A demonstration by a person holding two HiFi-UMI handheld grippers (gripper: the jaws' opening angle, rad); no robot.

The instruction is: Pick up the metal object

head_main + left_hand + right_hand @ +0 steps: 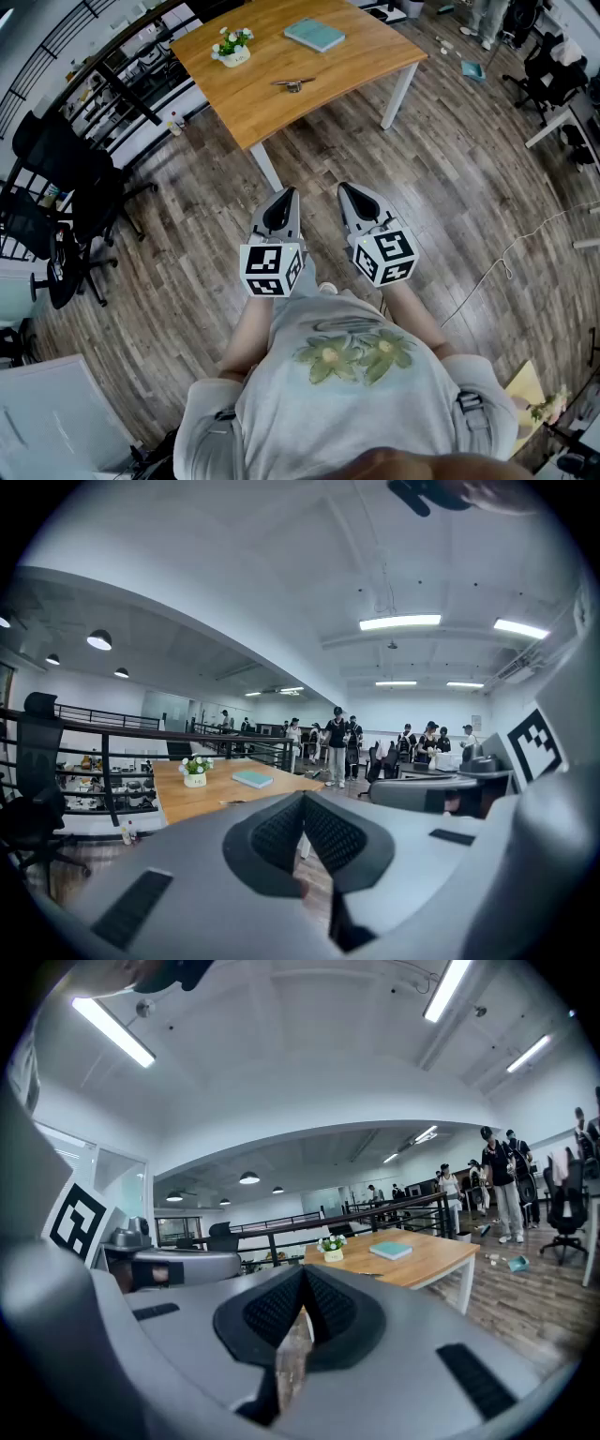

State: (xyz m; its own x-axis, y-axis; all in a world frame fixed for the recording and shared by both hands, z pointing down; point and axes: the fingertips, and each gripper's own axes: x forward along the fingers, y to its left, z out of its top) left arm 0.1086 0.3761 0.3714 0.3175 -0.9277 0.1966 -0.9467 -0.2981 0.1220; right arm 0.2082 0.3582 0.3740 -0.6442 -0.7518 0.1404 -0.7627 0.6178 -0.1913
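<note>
In the head view, your left tongs (pixel 284 195) and right tongs (pixel 346 190) sit side by side at the centre of the frame, over the wooden floor (pixel 187 244) and well short of the desk (pixel 366 56) at the top. The metal object (pixel 293 84) lies on the desk near its front edge, between a flower pot (pixel 232 47) to the upper left and a teal book (pixel 315 35) to the upper right. Black office chairs (pixel 56 187) stand at the left edge.

In the left gripper view, your left tongs (pixel 304 795) are pressed together at the tips with nothing between them. The desk (pixel 183 799) is at centre left, with the metal object (pixel 234 802) a thin sliver on it. A group of people (pixel 337 747) stands further back.

In the right gripper view, your right tongs (pixel 305 1270) are likewise pinched together and empty. The metal object (pixel 370 1273) lies on the desk (pixel 427 1262), right of centre.
</note>
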